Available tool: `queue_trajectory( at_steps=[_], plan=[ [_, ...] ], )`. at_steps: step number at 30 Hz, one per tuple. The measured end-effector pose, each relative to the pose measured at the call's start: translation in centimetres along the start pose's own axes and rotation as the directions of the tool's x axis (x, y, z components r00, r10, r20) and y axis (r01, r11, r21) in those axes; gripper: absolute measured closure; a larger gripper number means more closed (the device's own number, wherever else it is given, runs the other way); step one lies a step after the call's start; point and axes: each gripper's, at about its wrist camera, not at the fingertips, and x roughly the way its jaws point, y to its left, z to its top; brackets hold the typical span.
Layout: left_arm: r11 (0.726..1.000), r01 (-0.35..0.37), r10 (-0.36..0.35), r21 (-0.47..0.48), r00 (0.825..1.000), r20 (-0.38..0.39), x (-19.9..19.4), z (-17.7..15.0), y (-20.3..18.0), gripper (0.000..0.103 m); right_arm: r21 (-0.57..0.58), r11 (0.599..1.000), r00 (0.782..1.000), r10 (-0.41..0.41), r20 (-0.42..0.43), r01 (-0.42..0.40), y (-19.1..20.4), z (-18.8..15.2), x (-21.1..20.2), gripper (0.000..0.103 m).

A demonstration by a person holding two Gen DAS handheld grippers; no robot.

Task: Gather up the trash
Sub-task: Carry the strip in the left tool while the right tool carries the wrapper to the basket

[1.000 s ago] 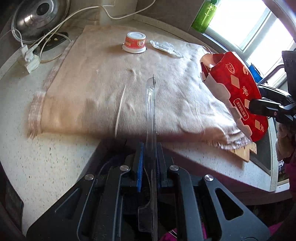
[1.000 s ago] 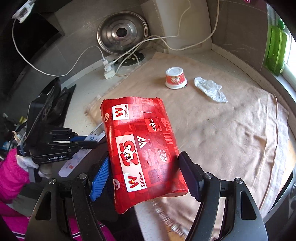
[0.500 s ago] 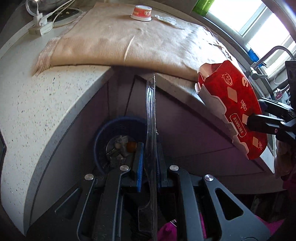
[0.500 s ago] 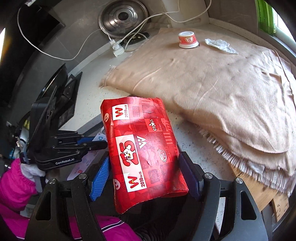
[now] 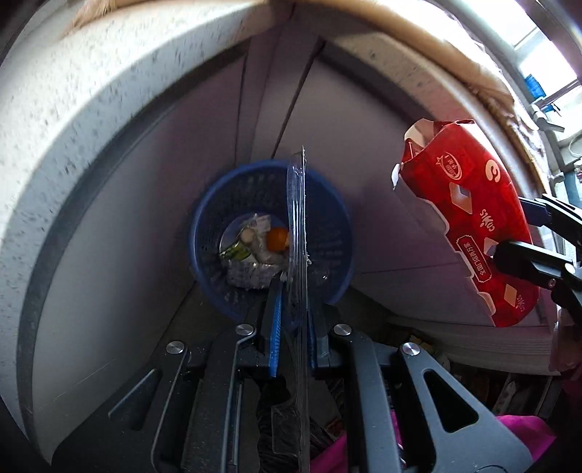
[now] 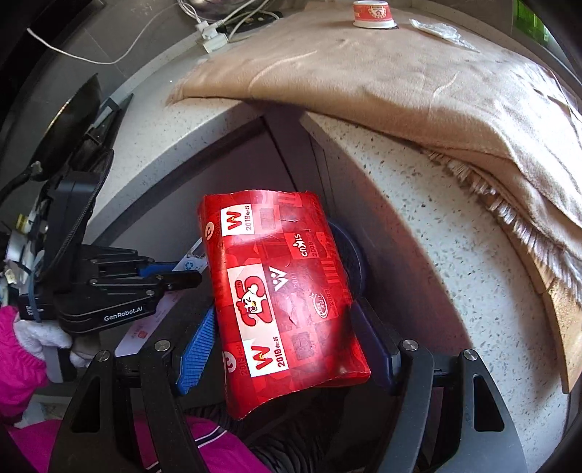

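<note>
My left gripper (image 5: 294, 291) is shut on a flat clear plastic package (image 5: 296, 225), seen edge-on, right above a blue mesh bin (image 5: 203, 262) on the floor. The bin holds several scraps of trash (image 5: 254, 247). In the right wrist view my right gripper (image 6: 283, 327) is shut across a red printed carton (image 6: 280, 291), tilted, with the bin (image 6: 351, 262) peeking out behind it. The carton (image 5: 469, 218) hangs to the right of the bin. A red-and-white cup (image 6: 374, 14) and a crumpled clear wrapper (image 6: 440, 31) lie on the beige cloth (image 6: 400, 80).
The speckled countertop (image 6: 418, 236) curves overhead, with grey cabinet doors (image 5: 145, 236) behind the bin. A white charger with cables (image 6: 211, 40) lies at the back. A pink sleeve (image 6: 18, 356) and a white glove (image 6: 40, 334) hold the left gripper (image 6: 182, 273).
Both grippers have sunk from above the cloth-covered counter to the front of the cabinet. The blue bin has come into view under the left gripper. Both grips are unchanged.
</note>
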Motion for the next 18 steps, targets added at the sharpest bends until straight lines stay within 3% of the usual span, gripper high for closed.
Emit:
queue_trajectory(
  at_steps=[18],
  plan=[
    [0.999, -0.047, 0.045, -0.022, 0.996, -0.079, 4.4, 0.3, 0.6, 0.093, -0.012, 0.996, 0.988, -0.09, -0.123, 0.089, 0.3, 0.4, 7.0, 0.03]
  ],
)
